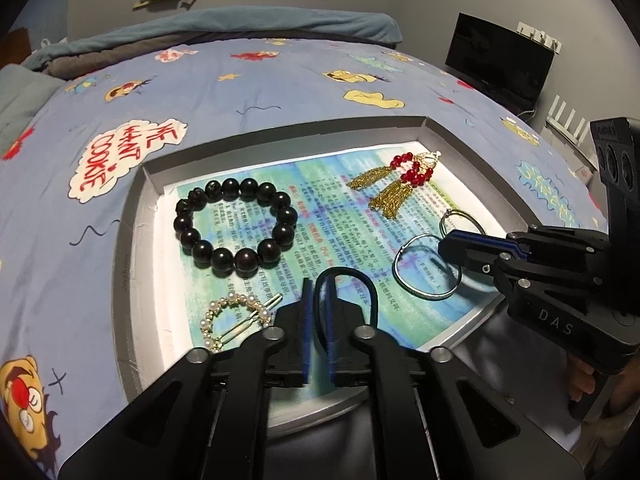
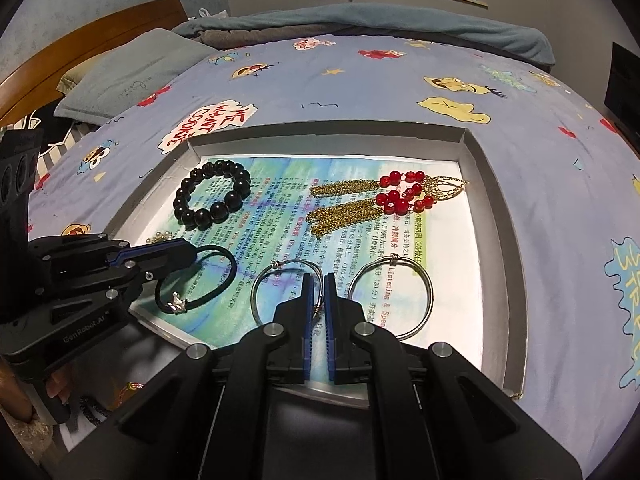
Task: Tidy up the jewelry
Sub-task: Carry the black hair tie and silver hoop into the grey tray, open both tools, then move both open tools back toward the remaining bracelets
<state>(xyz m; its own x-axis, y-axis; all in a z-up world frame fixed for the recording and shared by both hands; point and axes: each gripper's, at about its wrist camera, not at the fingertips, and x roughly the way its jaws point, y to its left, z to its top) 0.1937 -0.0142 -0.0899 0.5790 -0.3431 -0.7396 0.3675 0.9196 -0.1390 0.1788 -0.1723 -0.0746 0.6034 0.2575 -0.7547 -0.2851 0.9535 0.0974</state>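
Note:
A shallow grey box lid (image 1: 132,216) (image 2: 496,216) lies on the bed, lined with a printed sheet. My left gripper (image 1: 319,284) (image 2: 188,254) is shut on a black hair tie (image 1: 360,280) (image 2: 208,280) with a small silver charm, at the lid's near edge. My right gripper (image 2: 319,280) (image 1: 448,244) is shut on the left silver hoop earring (image 2: 260,292) (image 1: 424,268). The second hoop (image 2: 400,292) (image 1: 460,220) lies just right of it. A dark bead bracelet (image 1: 236,226) (image 2: 212,194), red-and-gold tassel earrings (image 1: 400,184) (image 2: 384,200) and a pearl hair clip (image 1: 236,316) lie in the lid.
The lid rests on a blue cartoon-print bedsheet (image 1: 280,80) (image 2: 360,80). A folded blanket (image 2: 360,20) and pillow (image 2: 120,76) lie at the far side. A dark monitor (image 1: 500,60) stands at the right. Below the lid's near edge is a dark surface.

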